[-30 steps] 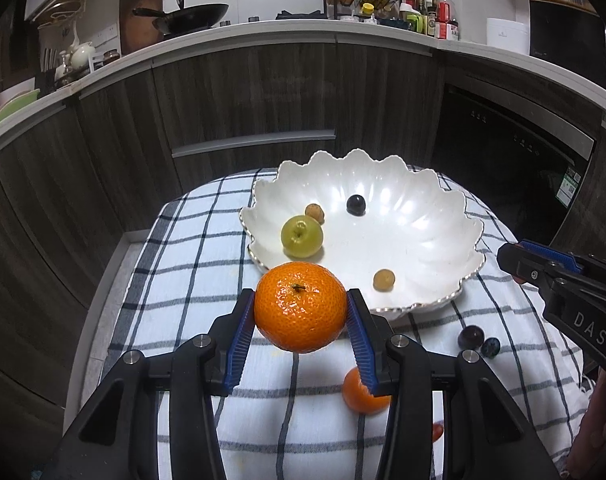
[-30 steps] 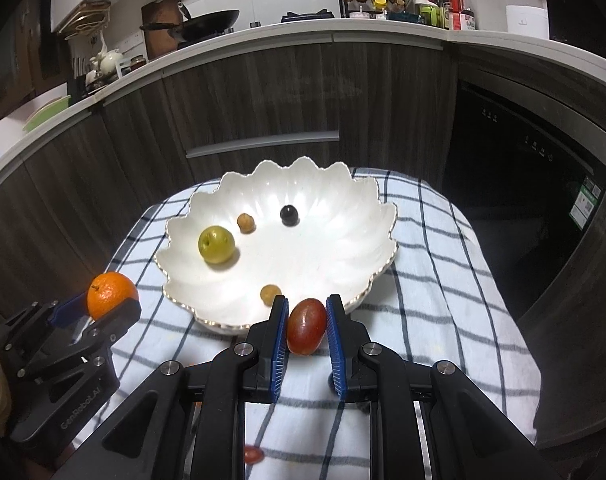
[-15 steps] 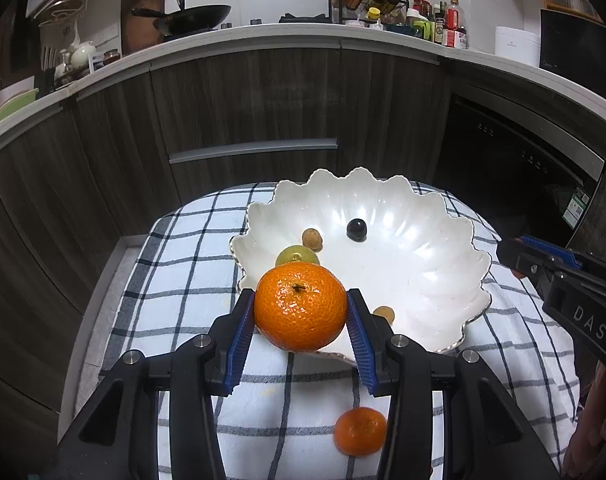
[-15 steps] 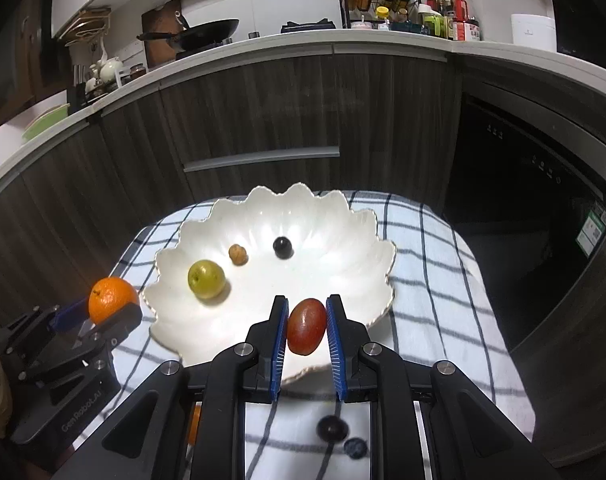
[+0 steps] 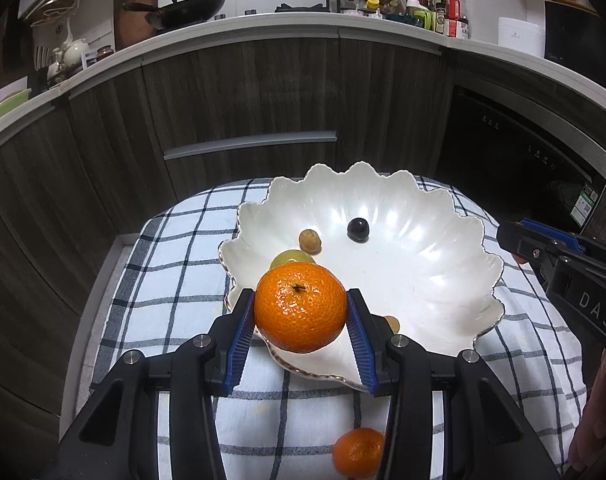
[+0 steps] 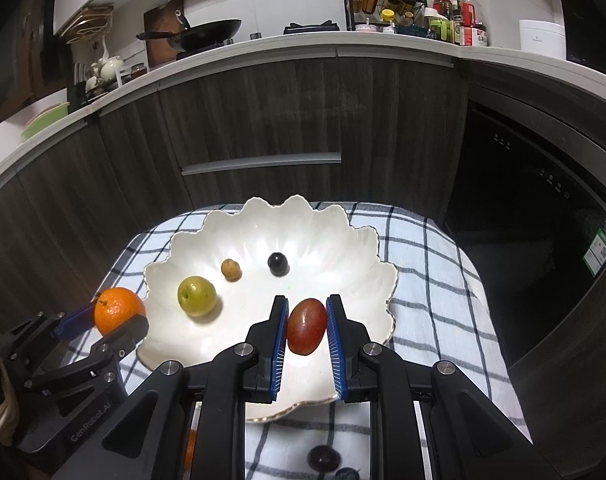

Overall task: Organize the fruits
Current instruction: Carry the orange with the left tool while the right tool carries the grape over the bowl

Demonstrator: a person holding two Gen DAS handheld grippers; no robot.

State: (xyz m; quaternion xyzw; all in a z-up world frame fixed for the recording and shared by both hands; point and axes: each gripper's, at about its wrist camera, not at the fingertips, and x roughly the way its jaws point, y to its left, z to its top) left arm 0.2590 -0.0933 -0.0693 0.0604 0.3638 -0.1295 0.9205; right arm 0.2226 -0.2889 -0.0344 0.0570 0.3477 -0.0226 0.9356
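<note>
My left gripper [image 5: 301,312] is shut on a large orange mandarin [image 5: 300,306], held over the near left rim of the white scalloped bowl [image 5: 443,280]. My right gripper [image 6: 306,326] is shut on a red oval fruit [image 6: 307,326] above the bowl's [image 6: 355,248] near side. Inside the bowl lie a green fruit [image 6: 197,295], a small tan fruit [image 6: 231,269] and a dark round berry [image 6: 277,263]. Another tan fruit [image 5: 392,323] peeks out beside my left gripper's right finger. In the left wrist view the green fruit [image 5: 293,257] is half hidden behind the mandarin.
The bowl rests on a blue-checked cloth [image 5: 171,264] over a small table. A smaller mandarin [image 5: 358,456] lies on the cloth in front of the bowl, and dark berries [image 6: 323,458] lie there too. Dark wood cabinets [image 5: 243,92] and a black appliance [image 6: 543,200] stand behind.
Both grippers have moved forward with their fruit, from in front of the bowl's near rim to above it. The loose mandarin and berries have slid toward the bottom of the views.
</note>
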